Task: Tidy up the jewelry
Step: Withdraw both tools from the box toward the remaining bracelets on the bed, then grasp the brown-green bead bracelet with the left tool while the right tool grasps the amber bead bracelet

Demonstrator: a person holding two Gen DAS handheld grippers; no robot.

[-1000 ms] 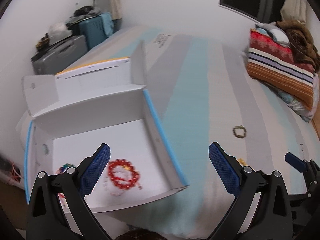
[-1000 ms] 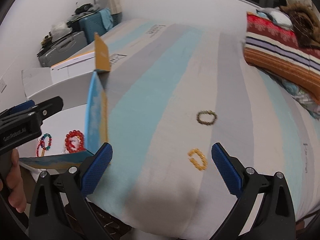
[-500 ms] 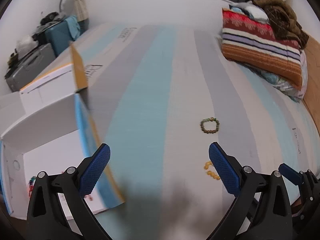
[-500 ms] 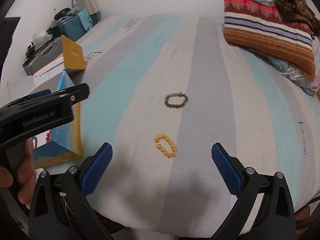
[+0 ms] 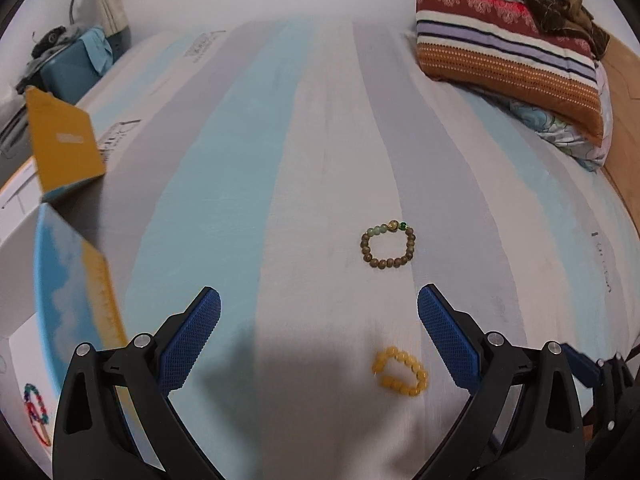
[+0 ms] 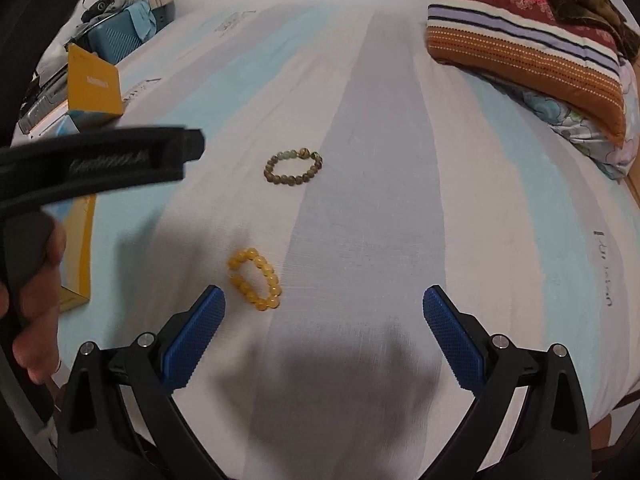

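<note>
At the bottom of each wrist view, the left gripper and right gripper hover with fingers released, spread wide and grasping nothing. Just beyond, a yellow bracelet lies on the striped bed, lower centre. Farther up sits a brown bead bracelet. An open box holding a multicoloured bracelet stands at left; folded blankets fill the upper right.

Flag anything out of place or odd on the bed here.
Two bracelets lie loose on the bedsheet: a yellow bracelet and a brown bracelet, both outside the box, where a multicolored bracelet already sits. Nothing looks damaged.
</note>
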